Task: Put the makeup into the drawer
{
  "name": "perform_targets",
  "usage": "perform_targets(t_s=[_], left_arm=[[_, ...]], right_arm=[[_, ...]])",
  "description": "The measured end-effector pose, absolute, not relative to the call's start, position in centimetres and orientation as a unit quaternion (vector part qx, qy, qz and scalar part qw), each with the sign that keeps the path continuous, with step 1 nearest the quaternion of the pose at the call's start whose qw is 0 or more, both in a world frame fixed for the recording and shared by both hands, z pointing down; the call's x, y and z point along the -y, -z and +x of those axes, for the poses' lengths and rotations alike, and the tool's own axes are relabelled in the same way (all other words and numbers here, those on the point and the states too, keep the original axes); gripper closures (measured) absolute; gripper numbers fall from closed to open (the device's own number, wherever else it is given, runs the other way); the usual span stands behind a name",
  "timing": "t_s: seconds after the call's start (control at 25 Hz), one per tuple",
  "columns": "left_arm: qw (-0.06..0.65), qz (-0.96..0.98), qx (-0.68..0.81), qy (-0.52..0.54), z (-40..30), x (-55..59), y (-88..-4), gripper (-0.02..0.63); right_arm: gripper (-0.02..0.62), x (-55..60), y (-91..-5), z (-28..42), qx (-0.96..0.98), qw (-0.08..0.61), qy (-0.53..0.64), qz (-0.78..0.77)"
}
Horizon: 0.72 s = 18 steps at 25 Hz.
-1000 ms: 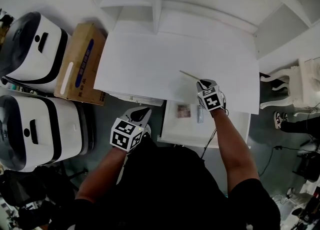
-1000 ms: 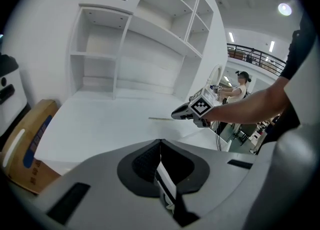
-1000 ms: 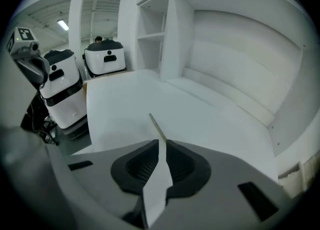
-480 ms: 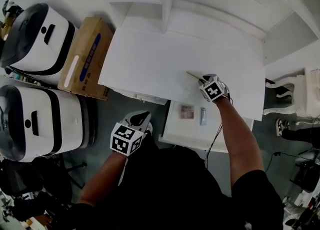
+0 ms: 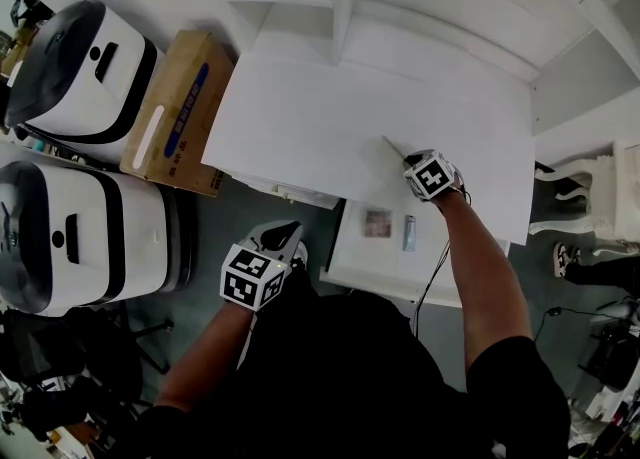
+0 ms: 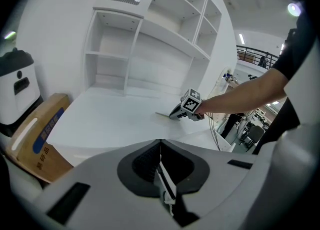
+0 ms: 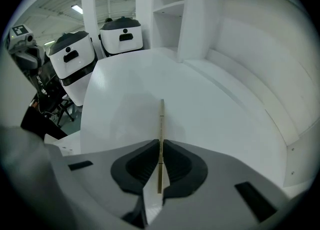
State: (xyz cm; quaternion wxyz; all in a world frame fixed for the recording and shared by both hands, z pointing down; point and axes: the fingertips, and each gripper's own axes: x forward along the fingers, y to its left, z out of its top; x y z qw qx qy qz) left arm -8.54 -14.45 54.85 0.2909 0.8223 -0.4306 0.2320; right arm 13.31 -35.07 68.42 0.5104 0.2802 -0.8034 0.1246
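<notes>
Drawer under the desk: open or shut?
Open. The drawer sticks out past the desk edge, a square item and a tube lying inside.

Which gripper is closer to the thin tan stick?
Right. The right gripper has just been closing its jaws and pinches the stick by its end; the left gripper hangs off the front edge of the desk, well away.

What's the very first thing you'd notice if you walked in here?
The big white desk fills the middle, and low over it the right tool pinches a thin tan stick, its jaws having just closed tighter on it. Under the desk's near edge an open drawer holds two small things. At the left, two bulky white-and-black machines stand on the floor beside a cardboard box.
</notes>
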Motion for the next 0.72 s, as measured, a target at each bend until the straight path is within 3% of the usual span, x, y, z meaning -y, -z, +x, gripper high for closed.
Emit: perform_targets(t_s=[0.28,0.72], left_arm=[[0.284,0.828,0.425,-0.232,-8.3,14.7,-54.6,0.595],[0.284,0.839,0.397,-0.241,-6.4,15.4,-55.7,0.595]], right_arm=[[0.549,34.5,-67.9,13.5,0.804,0.504,-0.113,0.295],[0.549,30.9,-63.2,14.1,0.828,0.433,-0.128,0.332]])
